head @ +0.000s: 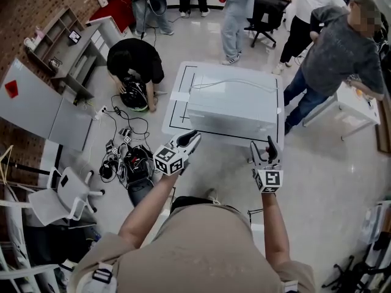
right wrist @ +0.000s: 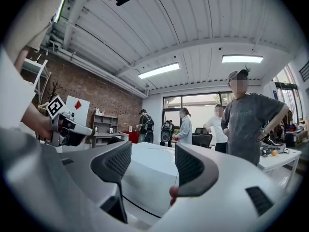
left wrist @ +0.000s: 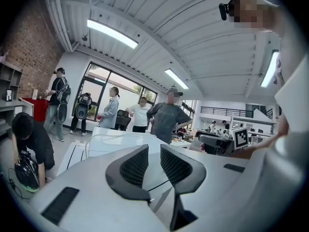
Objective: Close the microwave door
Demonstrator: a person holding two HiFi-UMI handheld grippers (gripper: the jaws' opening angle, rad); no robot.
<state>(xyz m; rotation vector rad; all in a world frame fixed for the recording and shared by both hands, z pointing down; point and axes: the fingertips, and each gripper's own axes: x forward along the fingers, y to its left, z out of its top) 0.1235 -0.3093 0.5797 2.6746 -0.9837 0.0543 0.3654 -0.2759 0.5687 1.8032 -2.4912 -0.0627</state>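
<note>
At the middle of the tiled floor sat the white microwave (head: 232, 102) on a low white table (head: 176, 105) marked with black lines, and a pale cable (head: 232, 82) lay across its top. From above, its front looked flush; how the door stood I could not tell. Both grippers hung just short of that near face, apart from it. The left gripper (head: 188, 140) pointed at the front left corner, jaws drawn close with a slim gap and nothing between them. The right gripper (head: 264, 153) was near the front right corner, jaws spread wide and empty. A crouching person (head: 135, 60) was off to the left, and a person in a grey shirt (head: 339, 57) stood at the right.
</note>
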